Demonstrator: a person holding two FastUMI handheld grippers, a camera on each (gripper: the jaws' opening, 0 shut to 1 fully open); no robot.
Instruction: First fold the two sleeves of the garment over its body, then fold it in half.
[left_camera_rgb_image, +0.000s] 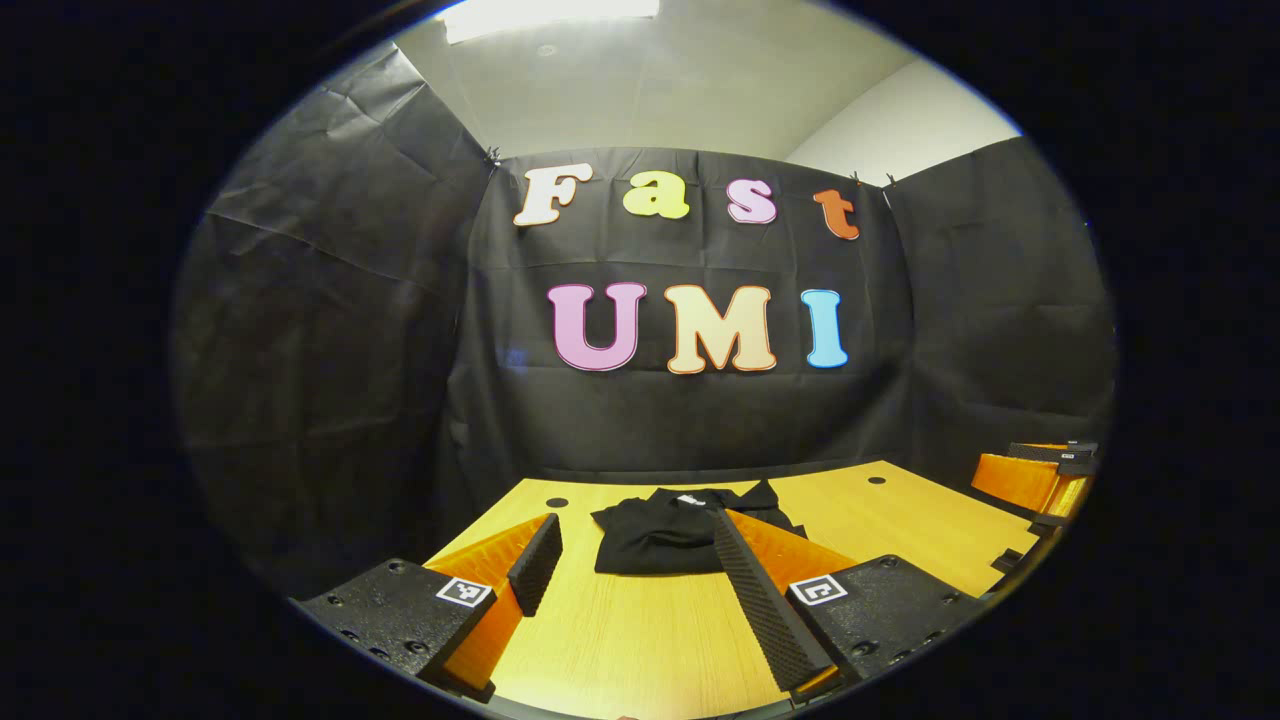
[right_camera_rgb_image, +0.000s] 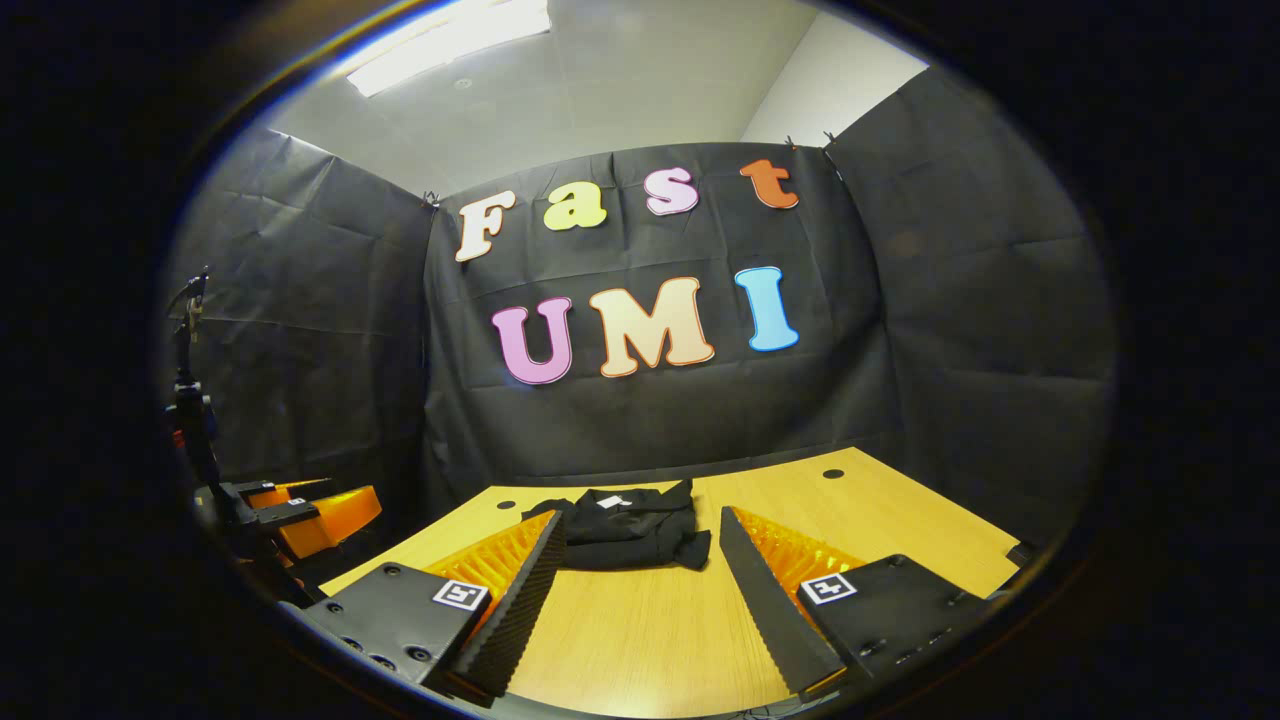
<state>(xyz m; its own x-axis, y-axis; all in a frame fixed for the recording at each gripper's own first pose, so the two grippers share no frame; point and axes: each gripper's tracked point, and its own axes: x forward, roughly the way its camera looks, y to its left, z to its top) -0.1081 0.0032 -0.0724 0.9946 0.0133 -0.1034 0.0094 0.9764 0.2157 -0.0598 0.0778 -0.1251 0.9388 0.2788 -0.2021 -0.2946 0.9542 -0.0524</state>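
Observation:
A black garment (left_camera_rgb_image: 655, 540) lies bunched into a compact heap on the wooden table (left_camera_rgb_image: 890, 530), a white neck label on its far side. My left gripper (left_camera_rgb_image: 633, 522) hovers open over the table's near part, short of the garment, with nothing between its fingers. In the right gripper view the same garment (right_camera_rgb_image: 625, 530) rests mid-table, a loose corner trailing to its right. My right gripper (right_camera_rgb_image: 640, 520) is also open and holds nothing, a little short of the cloth. The right gripper (left_camera_rgb_image: 1040, 480) shows at the right edge of the left gripper view, and the left gripper (right_camera_rgb_image: 300, 515) sits at the left of the right gripper view.
Black cloth walls close the booth on three sides. The table (right_camera_rgb_image: 880, 510) has small round holes (left_camera_rgb_image: 557, 502) near its far corners. A thin dark stand (right_camera_rgb_image: 190, 400) rises at the left, off the table.

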